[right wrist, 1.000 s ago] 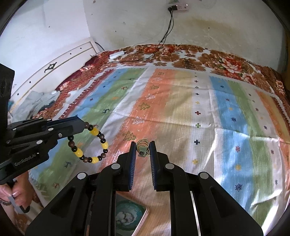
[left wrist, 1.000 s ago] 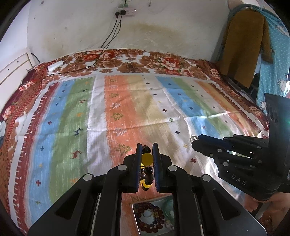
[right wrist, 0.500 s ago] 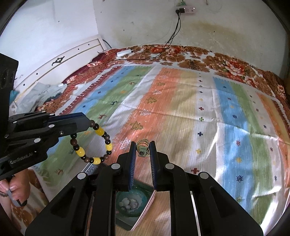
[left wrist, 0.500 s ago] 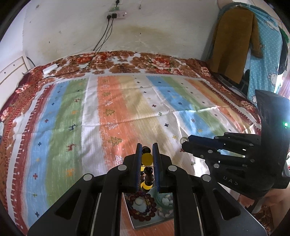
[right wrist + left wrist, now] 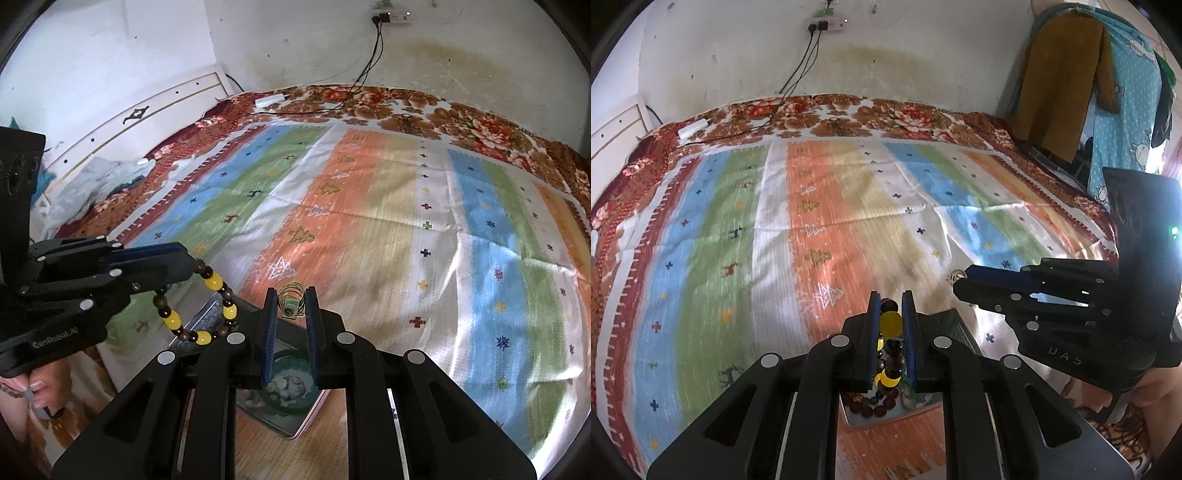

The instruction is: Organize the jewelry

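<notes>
My left gripper [image 5: 891, 303] is shut on a bracelet of yellow and dark brown beads [image 5: 890, 323]; the bracelet hangs in a loop in the right wrist view [image 5: 207, 314]. My right gripper [image 5: 291, 295] is shut on a thin gold wire ring with a green stone [image 5: 290, 301]; it also shows in the left wrist view [image 5: 956, 275]. Both grippers hover above an open jewelry box [image 5: 295, 424] on the bed. The box holds a dark red bead bracelet [image 5: 871, 402] and a green bangle [image 5: 291, 387].
The bed is covered by a striped cloth [image 5: 849, 221] with a floral blanket [image 5: 849, 114] at the far end. Cables and a white adapter [image 5: 692, 127] lie near the wall. Clothes [image 5: 1060, 81] hang at the right. A white headboard [image 5: 147, 122] stands at the left.
Both grippers have drawn back and moved over the jewelry box, which shows more between the fingers now. Each still holds its piece.
</notes>
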